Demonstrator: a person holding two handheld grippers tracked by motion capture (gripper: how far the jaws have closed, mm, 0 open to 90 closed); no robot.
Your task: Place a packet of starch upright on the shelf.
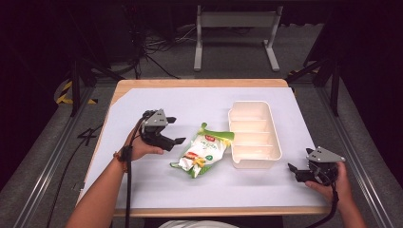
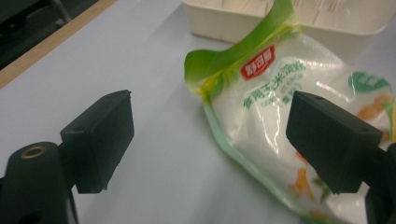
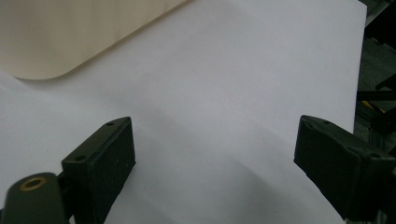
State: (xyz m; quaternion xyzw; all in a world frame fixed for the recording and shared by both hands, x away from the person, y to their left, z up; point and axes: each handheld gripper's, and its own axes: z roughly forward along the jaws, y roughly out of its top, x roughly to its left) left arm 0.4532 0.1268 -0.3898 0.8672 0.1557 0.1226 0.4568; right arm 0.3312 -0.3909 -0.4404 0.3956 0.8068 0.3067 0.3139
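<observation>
The left gripper [image 1: 177, 130] hovered with its jaws spread wide and empty just beside the snack bag [image 1: 203, 151], which lay on its side on the white table cover [image 1: 157, 185], its green top seam turned toward the cream divided tray [image 1: 254, 134] and touching or nearly touching the tray's near wall. In the left gripper view, one jaw stood over bare cover and the other already overlapped the bag's [image 2: 285, 107] puffed white body, so the claw looked lined up on the bag's long edge rather than centred on it.

The step in hand appeared to be a first grasp of the bag. To do it well, the gripper probably needed to shift further over the bag so that both jaws bracketed the flat crimped seam or a pinch of loose film near the green top; closing on the air-filled middle risked the slick film slipping out or the contents being crushed. A low, level approach and a slow close would likely keep the bag from skating toward the tray.

The right gripper [image 1: 298, 171] rested at the table's near right corner, jaws likewise wide apart and holding nothing, well apart from the bag and just beside the tray's near end [image 3: 70, 42].
</observation>
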